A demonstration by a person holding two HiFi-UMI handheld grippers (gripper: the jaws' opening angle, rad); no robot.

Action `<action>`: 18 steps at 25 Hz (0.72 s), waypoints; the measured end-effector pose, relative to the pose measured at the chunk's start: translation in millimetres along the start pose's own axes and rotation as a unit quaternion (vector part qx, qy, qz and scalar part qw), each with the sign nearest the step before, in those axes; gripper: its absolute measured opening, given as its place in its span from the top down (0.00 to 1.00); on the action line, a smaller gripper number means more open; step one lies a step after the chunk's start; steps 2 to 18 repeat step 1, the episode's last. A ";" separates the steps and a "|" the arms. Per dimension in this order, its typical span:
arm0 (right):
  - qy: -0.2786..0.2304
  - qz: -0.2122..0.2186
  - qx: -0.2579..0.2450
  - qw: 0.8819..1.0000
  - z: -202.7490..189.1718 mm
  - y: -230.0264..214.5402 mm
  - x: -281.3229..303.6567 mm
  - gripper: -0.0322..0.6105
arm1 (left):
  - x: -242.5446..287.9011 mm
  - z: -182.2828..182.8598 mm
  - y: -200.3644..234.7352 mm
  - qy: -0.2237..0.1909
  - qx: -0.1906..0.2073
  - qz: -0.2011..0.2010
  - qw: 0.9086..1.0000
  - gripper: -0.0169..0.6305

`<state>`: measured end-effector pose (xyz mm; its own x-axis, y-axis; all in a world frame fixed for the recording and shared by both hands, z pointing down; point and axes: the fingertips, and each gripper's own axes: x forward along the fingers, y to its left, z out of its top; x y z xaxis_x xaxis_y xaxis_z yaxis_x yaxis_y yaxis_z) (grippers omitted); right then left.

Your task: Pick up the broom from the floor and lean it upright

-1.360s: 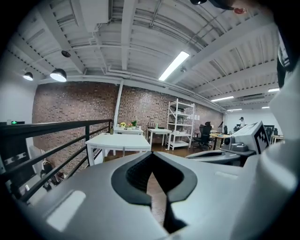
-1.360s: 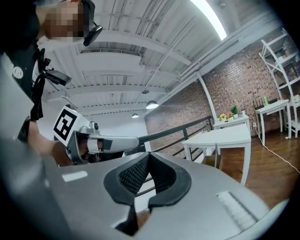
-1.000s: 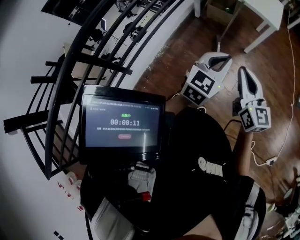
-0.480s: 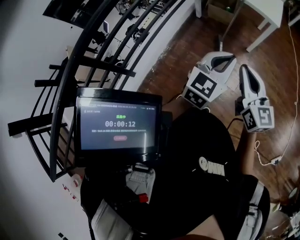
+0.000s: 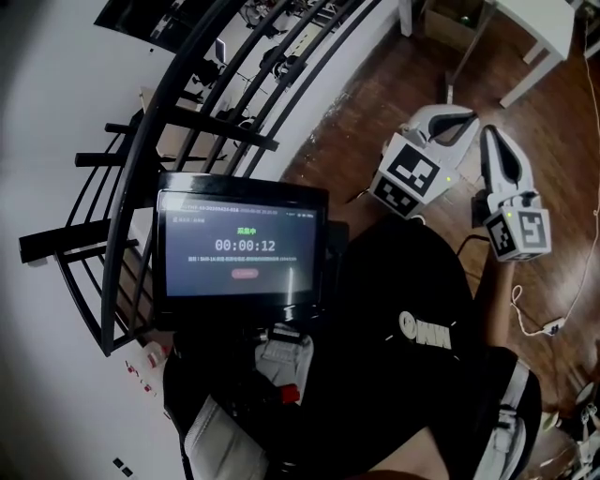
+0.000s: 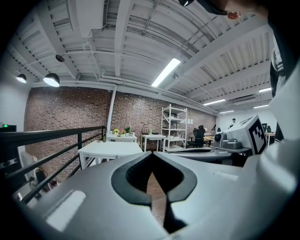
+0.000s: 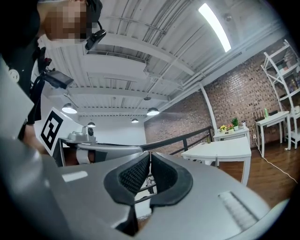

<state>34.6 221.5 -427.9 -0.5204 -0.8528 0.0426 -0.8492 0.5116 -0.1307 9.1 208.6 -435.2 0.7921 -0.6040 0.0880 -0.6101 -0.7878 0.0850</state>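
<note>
I cannot make out a broom in any view. In the head view my left gripper [image 5: 466,118] hangs over the wooden floor, level, with its marker cube near my body. My right gripper [image 5: 491,139] is just to its right, side by side with it. The left gripper view shows the left gripper [image 6: 152,155] shut, its dark pads meeting with nothing between them. The right gripper [image 7: 150,155] is shut too, with nothing in it. Each gripper shows at the edge of the other's view.
A black metal railing [image 5: 202,112] curves along the left. A screen with a running timer [image 5: 241,246] sits at my chest. A white table [image 5: 539,28] stands at the far right, another white table [image 6: 108,149] ahead, and cables [image 5: 539,323] lie on the floor.
The timer has ticked on by one second. Both grippers hold nearly the same place and stay shut; the head view has shifted slightly.
</note>
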 end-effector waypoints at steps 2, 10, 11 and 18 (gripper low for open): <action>-0.002 0.001 0.003 1.000 0.9 0.9 2.2 0.95 | 0.0 -0.2 1.1 0.000 0.000 0.000 1.000 0.95; -0.002 0.001 0.003 1.000 0.9 0.9 2.2 0.95 | 0.0 -0.2 1.1 0.000 0.000 0.000 1.000 0.95; -0.002 0.001 0.003 1.000 0.9 0.9 2.2 0.95 | 0.0 -0.2 1.1 0.000 0.000 0.000 1.000 0.95; -0.002 0.001 0.003 1.000 0.9 0.9 2.2 0.95 | 0.0 -0.2 1.1 0.000 0.000 0.000 1.000 0.95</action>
